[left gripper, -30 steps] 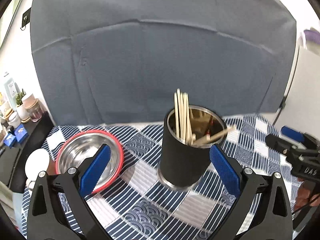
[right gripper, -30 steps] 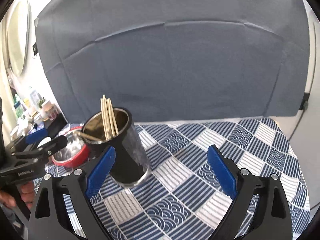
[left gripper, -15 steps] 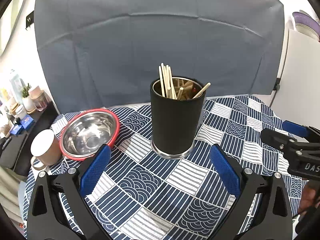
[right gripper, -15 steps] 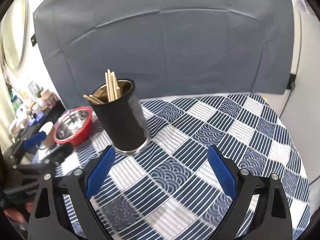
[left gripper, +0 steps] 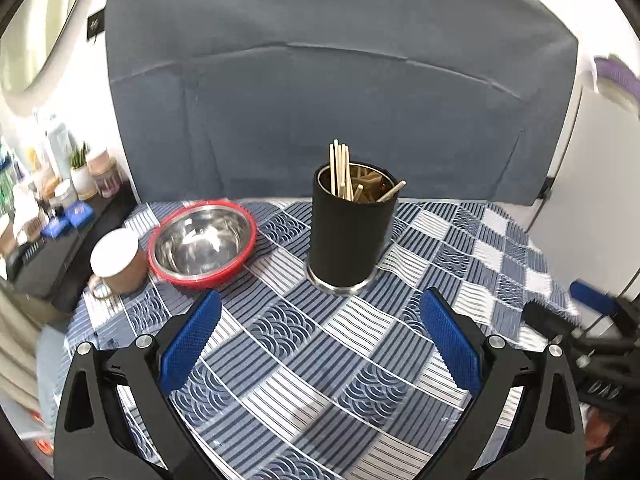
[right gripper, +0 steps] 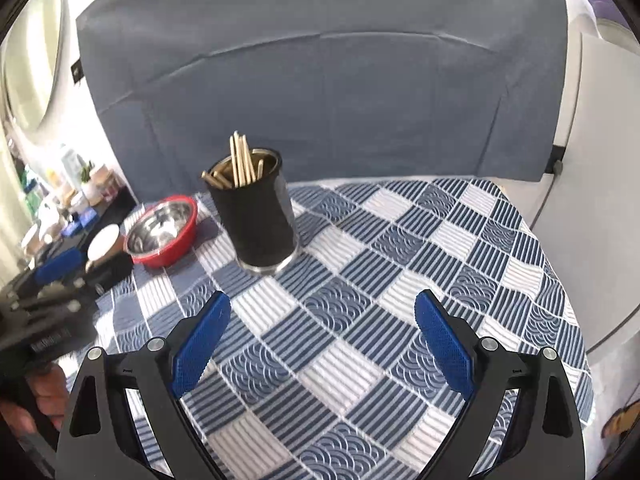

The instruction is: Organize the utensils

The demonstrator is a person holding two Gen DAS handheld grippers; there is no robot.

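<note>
Cup: a pinkish cup with a white inside is standing upright near the left edge of the table, just beside the bowl; touching or not, the frames are not showing.
Bowl: a steel bowl with a red rim is sitting toward the table's back-left corner, left of the holder and apart from it.
Holder: a black utensil holder is standing upright on the checked blue cloth near the back edge, around mid-width.
Chopsticks: pale chopsticks are standing and leaning inside the holder, tips rising above its rim.
Left gripper: the left gripper is hovering over the cloth in front of the holder, blue pads spread wide apart, gripping nothing.
Right gripper: the right gripper is hovering over the cloth, the holder ahead to its left, pads likewise spread wide and gripping nothing.
</note>
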